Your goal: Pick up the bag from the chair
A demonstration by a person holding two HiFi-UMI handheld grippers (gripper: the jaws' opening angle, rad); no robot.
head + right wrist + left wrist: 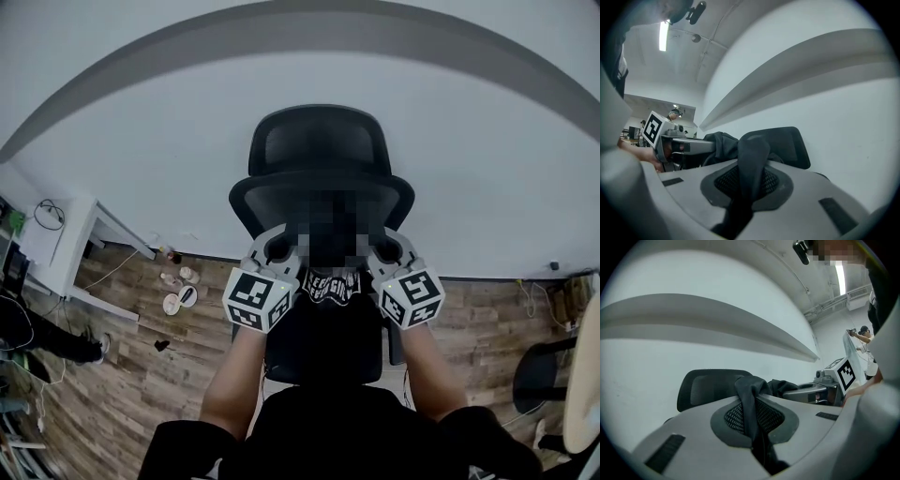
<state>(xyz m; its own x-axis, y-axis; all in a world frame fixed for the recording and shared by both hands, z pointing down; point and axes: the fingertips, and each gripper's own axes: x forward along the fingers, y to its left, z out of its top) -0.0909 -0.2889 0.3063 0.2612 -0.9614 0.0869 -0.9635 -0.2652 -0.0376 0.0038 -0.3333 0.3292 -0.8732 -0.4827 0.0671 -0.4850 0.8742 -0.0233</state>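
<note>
Between the two claws, the black bag [330, 314] hung in front of the chair [319, 150].

The left claw [278, 249] was closed tight on the left strap [749, 401], and the right claw [387, 249] was pinched the same way on the right strap [752, 161] (strap or top hem, the folds did not say which). Both claws pointed level toward the chair back and sat near each other. The bag's mouth was bunched between them and its body drooped below them, likely so that the load stayed shared and the bag did not tip. Whether its bottom had cleared the seat under the claws could not be made out; the bag's dark body hid it.
</note>
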